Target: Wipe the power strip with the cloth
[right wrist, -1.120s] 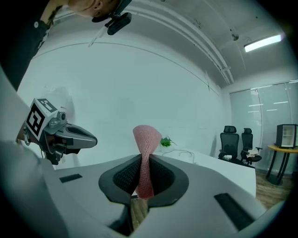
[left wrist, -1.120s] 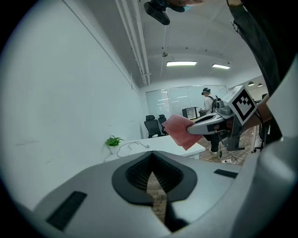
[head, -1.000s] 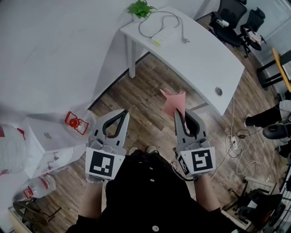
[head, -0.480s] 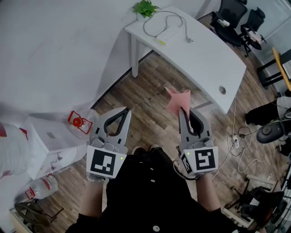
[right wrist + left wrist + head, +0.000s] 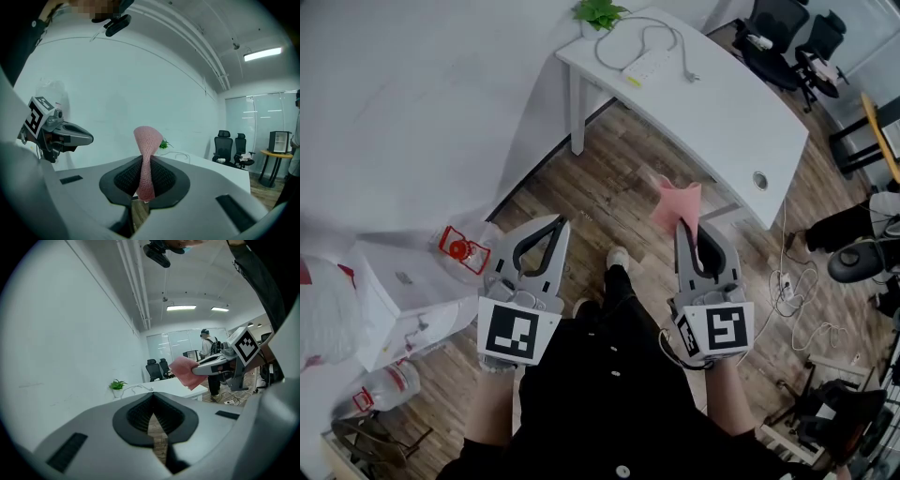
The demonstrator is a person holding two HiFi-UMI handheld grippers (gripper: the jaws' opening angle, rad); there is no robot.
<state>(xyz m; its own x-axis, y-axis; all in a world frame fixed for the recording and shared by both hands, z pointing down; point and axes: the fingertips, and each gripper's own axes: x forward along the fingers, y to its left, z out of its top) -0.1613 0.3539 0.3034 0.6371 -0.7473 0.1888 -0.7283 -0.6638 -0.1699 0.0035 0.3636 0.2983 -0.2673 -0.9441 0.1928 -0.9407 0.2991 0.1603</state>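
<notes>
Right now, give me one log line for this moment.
left gripper: shut, empty | right gripper: shut on cloth | power strip: on table, untouched | wipe: not yet begun

No words, numbers or brand names are showing legibly. The black-and-white square marker on the grey left gripper and its twin on the grey right gripper are showing only blocky patterns.

The power strip lies at the table's far left end, beside the plant at its corner. The cloth sits between my right gripper's jaws, before the table's near edge.
</notes>
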